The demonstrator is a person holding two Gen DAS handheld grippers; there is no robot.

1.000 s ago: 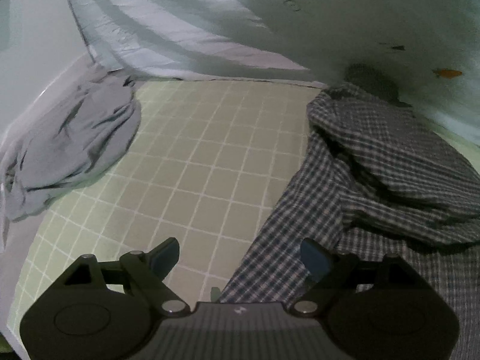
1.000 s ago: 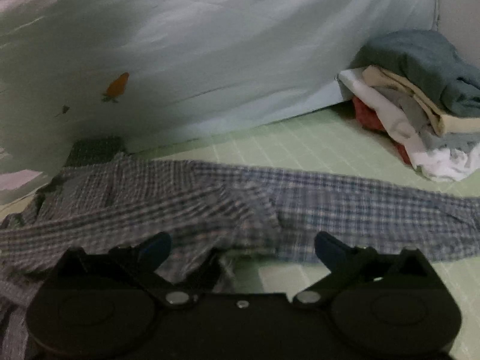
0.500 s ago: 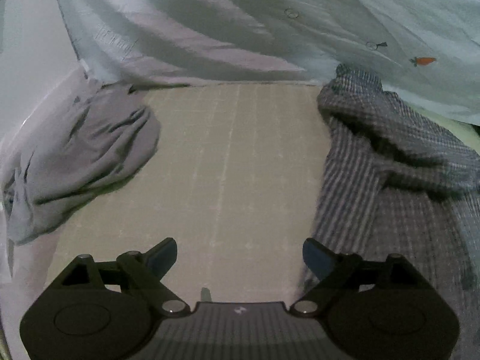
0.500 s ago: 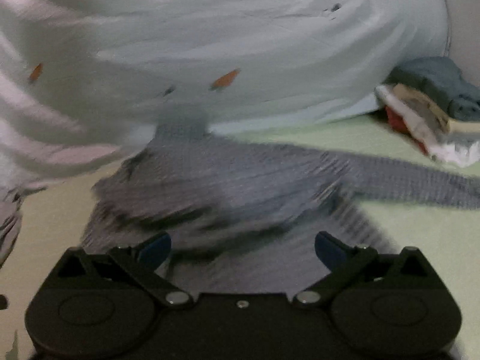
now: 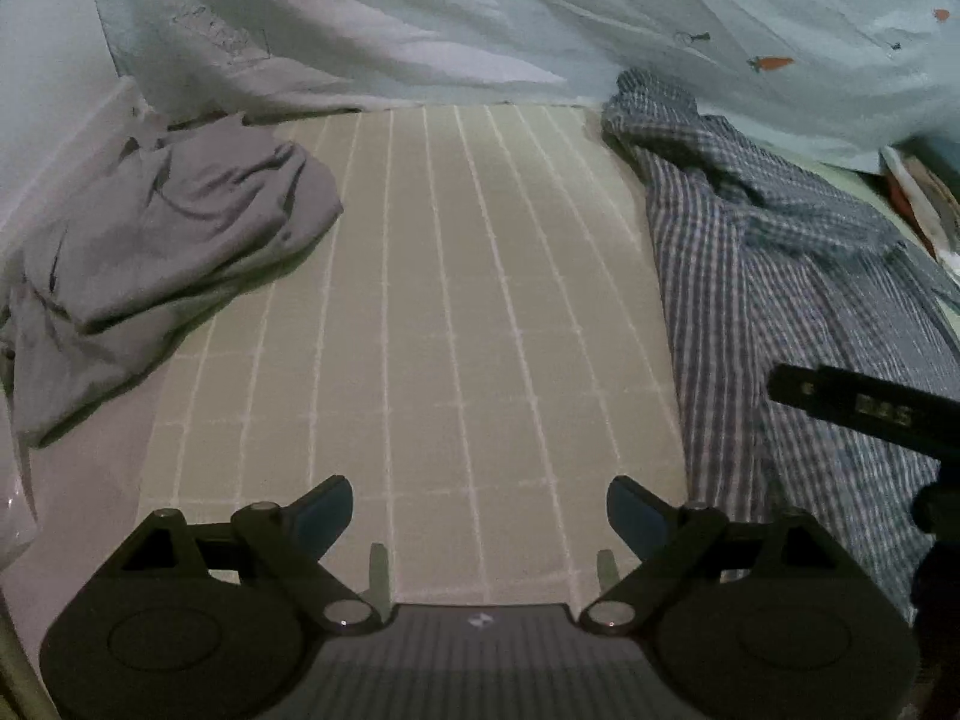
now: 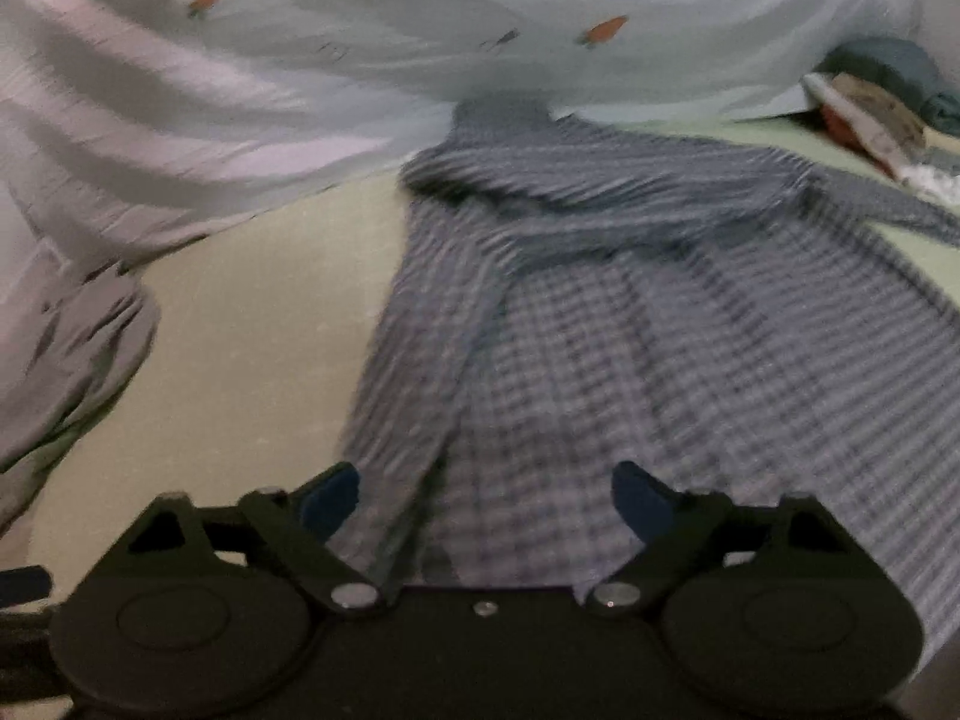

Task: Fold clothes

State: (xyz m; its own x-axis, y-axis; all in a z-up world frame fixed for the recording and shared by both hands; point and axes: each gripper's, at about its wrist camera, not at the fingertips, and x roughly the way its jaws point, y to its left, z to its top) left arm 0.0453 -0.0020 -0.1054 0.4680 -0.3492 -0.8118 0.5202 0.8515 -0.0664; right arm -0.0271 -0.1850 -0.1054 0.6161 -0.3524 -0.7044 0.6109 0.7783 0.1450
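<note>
The left gripper (image 5: 480,519) gapes wide and empty over bare green gridded bedsheet (image 5: 456,300), crumpled grey garment (image 5: 156,252) at ten o'clock. The blue-and-white checked shirt (image 6: 630,330) sprawls from twelve to three; the right gripper (image 6: 486,501), jaws just narrowing yet spread and unclamped, hangs above its near edge.

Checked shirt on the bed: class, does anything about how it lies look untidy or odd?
Yes. The checked shirt lies rumpled, its top bunched against the pale duvet, one sleeve trailing toward the stacked clothes. A grey garment lies crumpled too.
</note>
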